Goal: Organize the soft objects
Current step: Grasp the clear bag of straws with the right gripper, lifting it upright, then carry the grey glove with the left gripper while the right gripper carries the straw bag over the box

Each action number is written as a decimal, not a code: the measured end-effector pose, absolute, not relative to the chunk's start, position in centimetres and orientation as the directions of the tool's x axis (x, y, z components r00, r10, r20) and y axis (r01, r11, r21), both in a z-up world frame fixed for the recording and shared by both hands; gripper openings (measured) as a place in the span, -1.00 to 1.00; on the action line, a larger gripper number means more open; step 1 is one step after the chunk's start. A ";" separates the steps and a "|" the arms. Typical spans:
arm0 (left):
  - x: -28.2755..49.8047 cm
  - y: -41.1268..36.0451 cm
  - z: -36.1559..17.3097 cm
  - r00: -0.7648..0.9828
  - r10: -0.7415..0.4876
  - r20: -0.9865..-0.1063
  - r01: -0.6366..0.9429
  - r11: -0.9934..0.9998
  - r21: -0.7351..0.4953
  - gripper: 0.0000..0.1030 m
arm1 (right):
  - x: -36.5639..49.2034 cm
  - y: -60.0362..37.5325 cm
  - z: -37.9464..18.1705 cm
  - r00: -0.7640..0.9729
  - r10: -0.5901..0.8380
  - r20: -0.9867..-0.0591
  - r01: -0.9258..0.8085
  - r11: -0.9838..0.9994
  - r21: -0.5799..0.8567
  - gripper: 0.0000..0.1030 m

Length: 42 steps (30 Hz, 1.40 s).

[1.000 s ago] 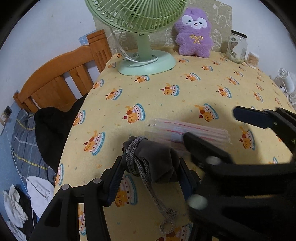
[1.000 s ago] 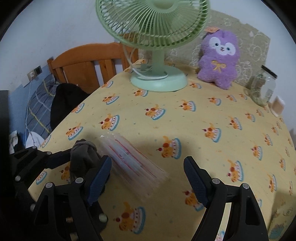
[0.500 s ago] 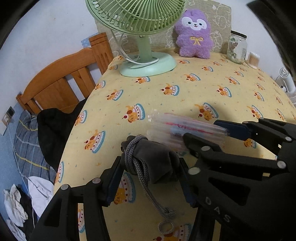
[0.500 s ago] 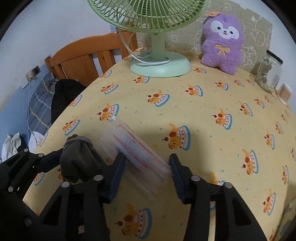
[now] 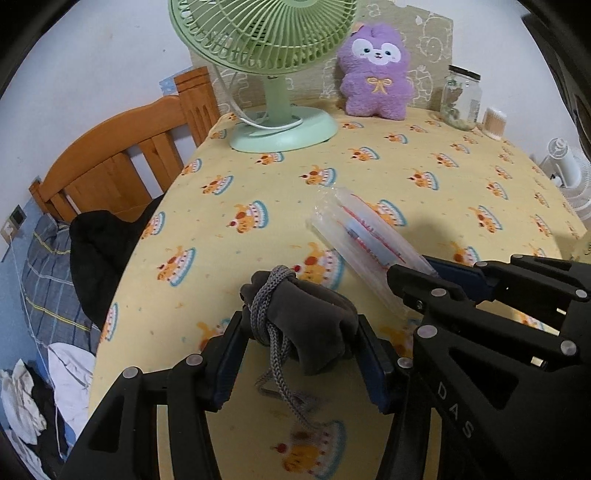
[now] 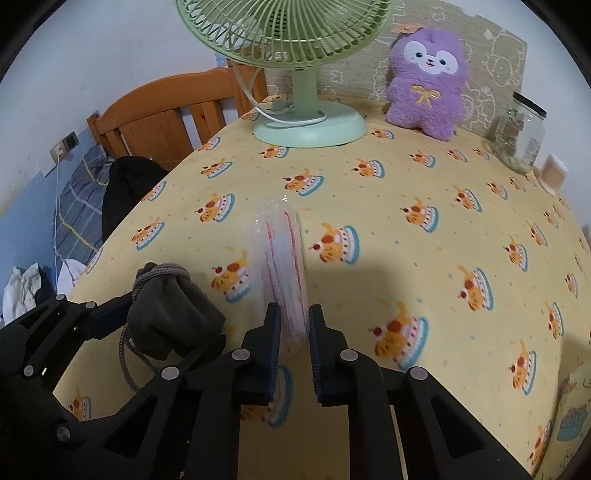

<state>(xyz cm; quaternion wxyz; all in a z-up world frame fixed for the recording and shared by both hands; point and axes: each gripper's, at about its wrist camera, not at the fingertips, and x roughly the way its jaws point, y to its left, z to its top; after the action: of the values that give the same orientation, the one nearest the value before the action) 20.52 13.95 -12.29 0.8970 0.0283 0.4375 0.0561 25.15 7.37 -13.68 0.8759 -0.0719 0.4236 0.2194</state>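
Pouch: we see the gray drawstring pouch (image 5: 310,321) pinched between the jaws of the left gripper (image 5: 301,354), over the table's near left edge.
Bag stack: the clear zip bags (image 6: 282,266) are squeezed at their near end by the right gripper (image 6: 293,349).
Writing: we read "DAS" on the right gripper's arm.
Table (image 6: 424,177): yellow cake-print cloth.
Far edge: green fan (image 6: 306,125), purple plush (image 6: 428,85), glass jar (image 6: 521,138).

The green fan (image 5: 266,33) is cut off by the top edge in both views, so its upper half is not seen. In the left wrist view the cord (image 5: 291,404) of the grey pouch (image 5: 314,321) is blurred at 6 o'clock. The near end of the plastic bag (image 6: 282,258) is hidden between the right claw (image 6: 294,325) fingers, and the content of the glass jar (image 6: 521,136) at 2 o'clock is too small to tell.
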 end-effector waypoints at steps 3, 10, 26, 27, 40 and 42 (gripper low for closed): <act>20.1 13.2 -12.1 0.616 0.109 -0.780 -0.065 0.994 0.088 0.12 | 24.6 6.5 -13.5 0.550 0.319 -0.772 -0.433 0.899 0.063 -0.71; 19.0 11.3 -11.7 0.631 0.071 -0.772 -0.041 0.997 0.058 0.10 | 23.1 4.2 -13.0 0.570 0.310 -0.761 -0.397 0.915 0.076 -0.74; 16.4 7.9 -10.7 0.657 0.033 -0.753 -0.017 0.999 0.029 0.05 | 19.9 0.1 -11.9 0.607 0.298 -0.737 -0.348 0.933 0.091 -0.74; 16.2 7.7 -10.6 0.659 0.033 -0.751 -0.017 0.999 0.029 0.05 | 19.7 0.0 -11.8 0.609 0.299 -0.735 -0.347 0.933 0.091 -0.74; 13.6 6.0 -7.9 0.706 0.045 -0.707 -0.024 0.999 0.039 0.05 | 17.0 -1.8 -9.2 0.655 0.311 -0.689 -0.340 0.935 0.099 -0.74; 13.2 5.6 -7.4 0.714 0.045 -0.698 -0.024 0.999 0.039 0.05 | 16.5 -2.1 -8.6 0.665 0.311 -0.679 -0.339 0.936 0.097 -0.74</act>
<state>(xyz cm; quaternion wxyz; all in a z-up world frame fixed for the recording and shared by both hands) 13.23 5.64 -7.40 0.9257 0.0137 0.3775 0.0187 16.47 -2.12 -8.63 0.9123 -0.0186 0.3683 0.1781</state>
